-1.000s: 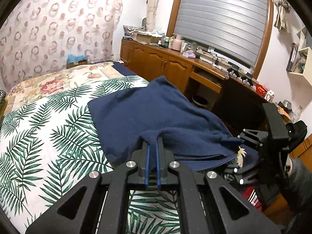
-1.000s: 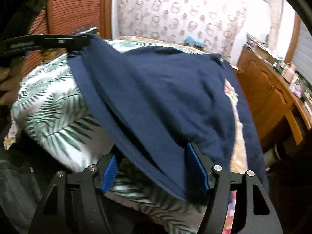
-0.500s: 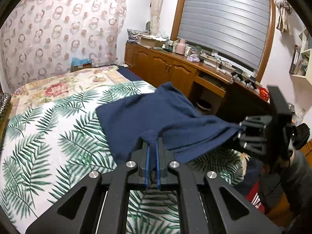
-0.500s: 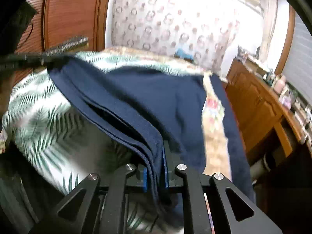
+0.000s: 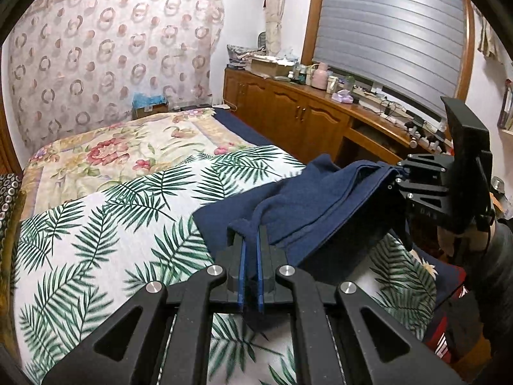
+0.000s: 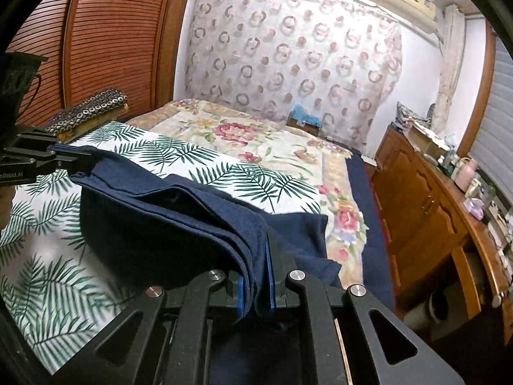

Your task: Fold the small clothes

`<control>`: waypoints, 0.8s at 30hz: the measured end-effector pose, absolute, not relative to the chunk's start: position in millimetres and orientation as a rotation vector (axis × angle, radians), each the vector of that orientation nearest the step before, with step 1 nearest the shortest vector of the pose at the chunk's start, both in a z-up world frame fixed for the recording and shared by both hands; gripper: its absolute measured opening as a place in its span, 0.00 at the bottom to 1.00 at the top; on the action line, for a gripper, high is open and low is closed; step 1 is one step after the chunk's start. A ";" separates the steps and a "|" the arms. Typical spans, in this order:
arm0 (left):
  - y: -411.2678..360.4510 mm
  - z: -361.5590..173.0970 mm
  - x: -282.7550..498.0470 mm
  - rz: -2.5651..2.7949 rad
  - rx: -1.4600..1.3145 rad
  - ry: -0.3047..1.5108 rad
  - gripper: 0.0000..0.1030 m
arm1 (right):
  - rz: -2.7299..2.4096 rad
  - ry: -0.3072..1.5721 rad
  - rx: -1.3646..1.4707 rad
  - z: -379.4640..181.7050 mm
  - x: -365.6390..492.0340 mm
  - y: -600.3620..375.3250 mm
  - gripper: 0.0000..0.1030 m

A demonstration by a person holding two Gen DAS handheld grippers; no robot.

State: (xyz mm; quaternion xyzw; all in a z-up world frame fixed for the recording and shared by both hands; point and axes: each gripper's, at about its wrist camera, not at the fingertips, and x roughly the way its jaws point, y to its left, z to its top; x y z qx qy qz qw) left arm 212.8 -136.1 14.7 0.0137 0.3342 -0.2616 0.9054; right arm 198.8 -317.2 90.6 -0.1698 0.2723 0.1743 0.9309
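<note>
A folded dark blue garment [image 5: 314, 202] hangs lifted above the near end of the bed, stretched between my two grippers. My left gripper [image 5: 250, 243] is shut on one bunched corner of it. My right gripper [image 6: 260, 256] is shut on the opposite corner, with several fabric layers between its blue pads. In the left wrist view the right gripper [image 5: 397, 176] shows at the right, holding the garment's far edge. In the right wrist view the left gripper [image 6: 64, 157] shows at the left, and the garment [image 6: 166, 221] sags between them.
The bed has a palm-leaf cover [image 5: 105, 234] near me and a floral quilt [image 5: 128, 147] farther back. A wooden cabinet [image 5: 304, 118] with clutter on top runs along the right of the bed. A patterned cushion [image 6: 89, 106] lies by the wooden louvred doors.
The right gripper went from open to shut on the garment's edge. Both grippers then lifted the garment off the bed and drew it back toward the bed's near end.
</note>
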 end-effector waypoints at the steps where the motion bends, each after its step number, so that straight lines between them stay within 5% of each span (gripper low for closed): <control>1: -136.9 12.8 217.3 -0.538 0.030 0.697 0.06 | 0.364 0.566 -0.342 88.3 206.0 -316.9 0.10; 11: -140.1 -9.4 256.8 -0.523 0.030 0.790 0.06 | 0.417 0.688 -0.284 80.4 251.7 -333.1 0.10; 13: -137.1 -8.7 255.8 -0.535 0.016 0.788 0.12 | 0.428 0.703 -0.264 81.0 255.8 -333.8 0.10; 15: -134.3 -7.9 255.7 -0.530 0.018 0.790 0.34 | 0.436 0.714 -0.251 82.6 260.1 -335.4 0.10; 17: -130.9 -7.9 253.8 -0.527 0.029 0.780 0.42 | 0.443 0.719 -0.246 82.7 263.5 -339.6 0.10; 24: -130.1 -16.3 255.7 -0.535 0.058 0.808 0.42 | 0.460 0.732 -0.202 94.5 279.3 -344.9 0.13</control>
